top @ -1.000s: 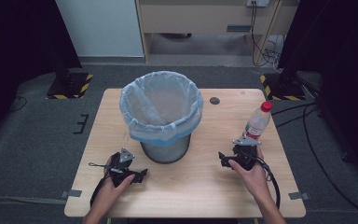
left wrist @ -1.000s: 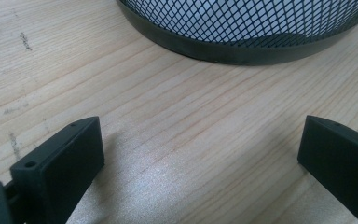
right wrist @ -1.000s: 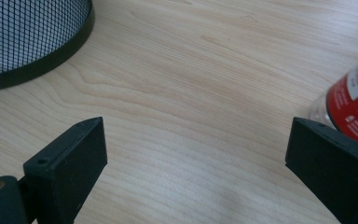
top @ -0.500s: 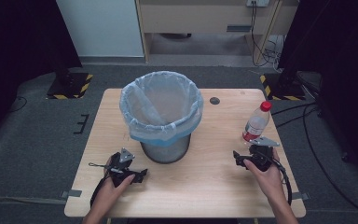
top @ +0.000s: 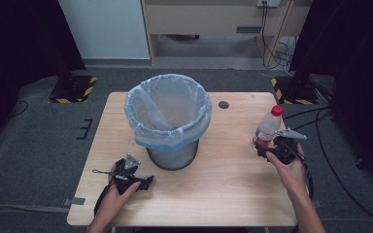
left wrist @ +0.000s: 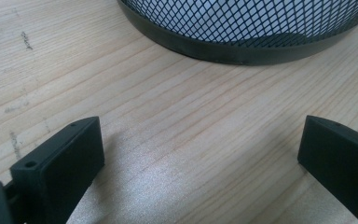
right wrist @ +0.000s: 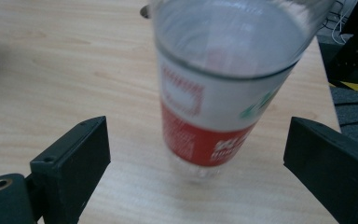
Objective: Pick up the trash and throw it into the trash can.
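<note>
A clear plastic bottle (top: 267, 127) with a red cap and a red-and-white label stands near the table's right edge. My right gripper (top: 261, 146) is just in front of it, open. In the right gripper view the bottle (right wrist: 214, 116) stands between the spread jaws of the right gripper (right wrist: 200, 144), and neither jaw touches it. A black mesh bin (top: 169, 121) with a pale blue liner stands mid-table. My left gripper (top: 144, 181) rests open on the wood in front of the bin. Bare wood lies between the jaws of the left gripper (left wrist: 200, 154), with the bin's base (left wrist: 242, 32) beyond.
The wooden table (top: 223, 194) has a small dark round cap (top: 223, 104) set in its far right part. Cables (top: 320, 131) trail on the floor to the right. Yellow-and-black stand bases (top: 73, 90) sit on the floor behind the table.
My right hand has shifted right and then forward, bringing its open jaws around the bottle's lower part. The bottle, the bin and my left gripper have stayed put.
</note>
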A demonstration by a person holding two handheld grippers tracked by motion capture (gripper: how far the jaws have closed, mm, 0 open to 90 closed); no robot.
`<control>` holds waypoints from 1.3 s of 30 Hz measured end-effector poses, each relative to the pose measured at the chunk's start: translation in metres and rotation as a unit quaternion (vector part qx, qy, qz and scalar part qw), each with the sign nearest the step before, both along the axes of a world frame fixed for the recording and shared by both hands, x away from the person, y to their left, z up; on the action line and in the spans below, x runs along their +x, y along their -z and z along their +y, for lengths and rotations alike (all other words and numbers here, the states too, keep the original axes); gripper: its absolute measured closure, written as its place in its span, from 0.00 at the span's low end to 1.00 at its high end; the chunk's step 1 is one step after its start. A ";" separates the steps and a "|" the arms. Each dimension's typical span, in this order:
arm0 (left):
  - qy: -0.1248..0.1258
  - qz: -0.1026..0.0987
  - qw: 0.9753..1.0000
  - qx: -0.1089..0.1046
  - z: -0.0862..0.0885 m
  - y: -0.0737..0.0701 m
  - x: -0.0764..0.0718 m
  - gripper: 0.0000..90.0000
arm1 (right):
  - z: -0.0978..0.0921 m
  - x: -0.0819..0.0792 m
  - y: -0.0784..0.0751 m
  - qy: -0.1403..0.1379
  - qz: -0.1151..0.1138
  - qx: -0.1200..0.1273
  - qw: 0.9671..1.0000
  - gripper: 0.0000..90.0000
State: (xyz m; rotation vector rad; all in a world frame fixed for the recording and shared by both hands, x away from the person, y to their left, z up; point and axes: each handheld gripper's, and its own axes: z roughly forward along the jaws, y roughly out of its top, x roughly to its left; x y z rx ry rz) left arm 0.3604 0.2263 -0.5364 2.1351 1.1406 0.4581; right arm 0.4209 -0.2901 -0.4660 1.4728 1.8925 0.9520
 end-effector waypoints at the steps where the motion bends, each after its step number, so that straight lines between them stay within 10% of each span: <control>1: 0.000 0.000 1.000 0.000 0.000 0.000 0.000 0.00 | -0.001 0.003 -0.002 0.001 -0.002 0.000 1.000 0.08; 12: -0.001 0.000 1.000 0.000 0.000 0.000 0.000 0.00 | -0.006 0.025 -0.012 0.004 -0.026 0.018 0.999 0.09; 17: -0.001 0.000 1.000 0.000 0.000 0.000 0.000 0.00 | -0.007 0.033 -0.013 0.000 -0.027 0.024 0.999 0.31; 39: -0.001 0.000 1.000 0.000 0.000 0.000 -0.001 0.00 | 0.022 0.040 -0.058 -0.043 -0.061 0.044 0.996 0.31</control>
